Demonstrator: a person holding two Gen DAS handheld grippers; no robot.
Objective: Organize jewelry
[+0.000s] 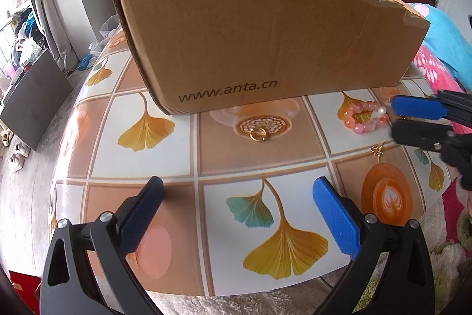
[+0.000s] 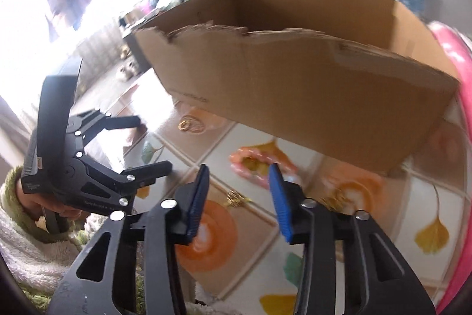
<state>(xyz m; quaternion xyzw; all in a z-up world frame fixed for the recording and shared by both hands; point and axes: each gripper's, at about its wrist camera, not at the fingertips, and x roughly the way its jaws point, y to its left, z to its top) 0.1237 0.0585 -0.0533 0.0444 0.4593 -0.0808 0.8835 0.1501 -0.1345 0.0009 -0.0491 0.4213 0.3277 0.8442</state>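
Scanning left to right, I see my left gripper [image 1: 239,202] idle, fingers wide and empty; the thin gold ring [image 1: 259,135] on the tile-patterned counter [image 1: 165,170]; then the pink beaded bracelet [image 1: 365,117], beside which my right gripper [image 2: 239,177] stands half-open and empty: those beads could roll away.

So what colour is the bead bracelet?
Pink bracelet with one white bead; clearest in the left wrist view.

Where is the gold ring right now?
In the left wrist view the gold ring lies on the table just in front of the cardboard box, left of the pink bead bracelet, untouched by either hand-held gripper.
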